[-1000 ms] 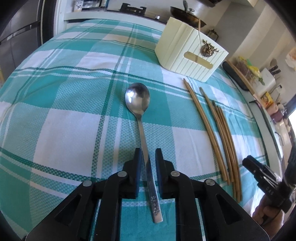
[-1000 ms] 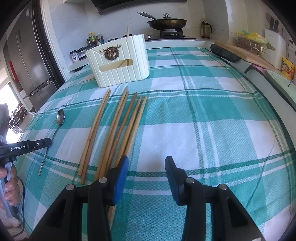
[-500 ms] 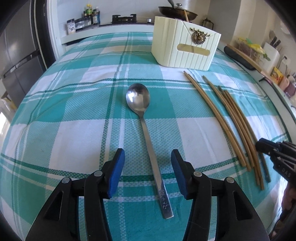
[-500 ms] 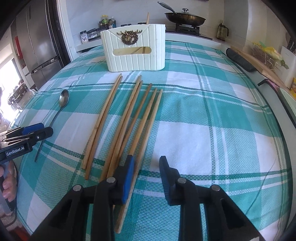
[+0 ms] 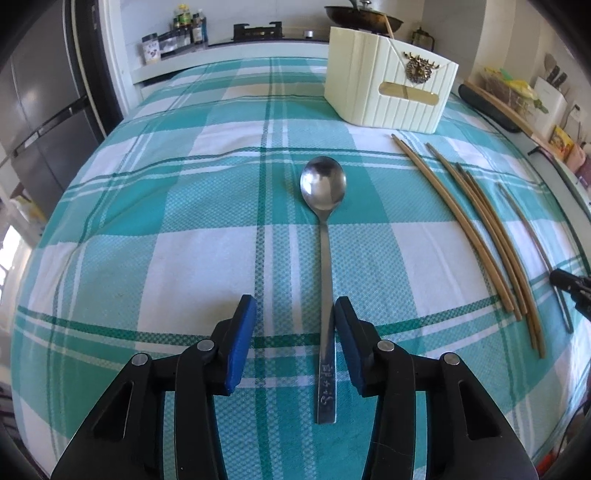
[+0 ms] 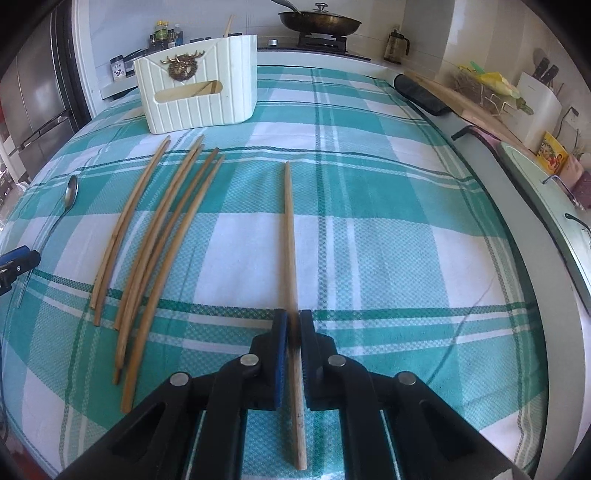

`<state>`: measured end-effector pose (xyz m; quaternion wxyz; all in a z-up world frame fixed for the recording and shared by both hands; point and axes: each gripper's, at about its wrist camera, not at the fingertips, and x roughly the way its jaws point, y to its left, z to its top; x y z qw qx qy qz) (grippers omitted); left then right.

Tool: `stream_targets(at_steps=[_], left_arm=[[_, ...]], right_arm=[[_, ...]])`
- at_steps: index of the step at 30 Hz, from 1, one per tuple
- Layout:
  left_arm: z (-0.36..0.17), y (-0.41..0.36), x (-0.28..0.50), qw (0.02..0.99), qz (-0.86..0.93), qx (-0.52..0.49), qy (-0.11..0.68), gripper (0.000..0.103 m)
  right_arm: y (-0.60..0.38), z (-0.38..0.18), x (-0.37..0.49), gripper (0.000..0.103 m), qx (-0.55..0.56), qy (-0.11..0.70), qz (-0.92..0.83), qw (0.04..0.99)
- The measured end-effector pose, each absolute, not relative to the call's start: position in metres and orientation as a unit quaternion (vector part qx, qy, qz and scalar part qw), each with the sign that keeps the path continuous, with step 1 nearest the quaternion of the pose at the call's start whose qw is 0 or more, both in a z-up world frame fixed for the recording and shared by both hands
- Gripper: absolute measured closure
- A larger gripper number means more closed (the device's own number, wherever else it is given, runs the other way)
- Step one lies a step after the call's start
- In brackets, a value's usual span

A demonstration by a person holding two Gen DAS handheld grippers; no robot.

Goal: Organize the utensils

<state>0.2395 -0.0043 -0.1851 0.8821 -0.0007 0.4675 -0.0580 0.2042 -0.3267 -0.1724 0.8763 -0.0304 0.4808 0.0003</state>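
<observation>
A steel spoon (image 5: 324, 236) lies on the checked tablecloth, bowl away from me. My left gripper (image 5: 295, 314) is open, its blue pads either side of the spoon's handle, which lies close to the right pad. My right gripper (image 6: 291, 325) is shut on one wooden chopstick (image 6: 290, 229), which points away along the cloth. Several more chopsticks (image 6: 159, 229) lie in a loose row to its left; they also show in the left wrist view (image 5: 476, 225). A cream utensil holder (image 6: 197, 92) with a slot and a brass emblem stands at the back, one stick upright inside.
A stove with a lidded pan (image 6: 319, 22) and spice jars (image 6: 162, 35) line the back counter. A fridge (image 5: 40, 99) is at the left. A cutting board, knife block (image 6: 539, 99) and sink (image 6: 546, 206) run along the right edge of the table.
My left gripper opened off the spoon handle and stays astride it. My right gripper closed on the rightmost chopstick and drew it away from the row to the right.
</observation>
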Motion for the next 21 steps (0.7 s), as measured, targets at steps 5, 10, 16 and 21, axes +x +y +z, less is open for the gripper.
stream_targets(at_steps=[5,10,16,21], left_arm=[[-0.187,-0.003,0.245,0.870,-0.086,0.014,0.485,0.027],[-0.189,-0.004,0.252,0.864,-0.089,0.032,0.495,0.018],[-0.189,-0.010,0.272,0.855,-0.087,0.044,0.509,0.017],[-0.189,-0.016,0.300,0.849,-0.085,0.045,0.519,0.017]], right_arm=[[-0.334,-0.170,0.209,0.075,-0.018,0.502,0.035,0.864],[-0.331,-0.169,0.218,0.069,-0.040,0.534,0.071,0.841],[-0.324,-0.171,0.235,0.069,-0.074,0.544,0.080,0.832],[-0.323,-0.171,0.254,0.069,-0.071,0.548,0.083,0.829]])
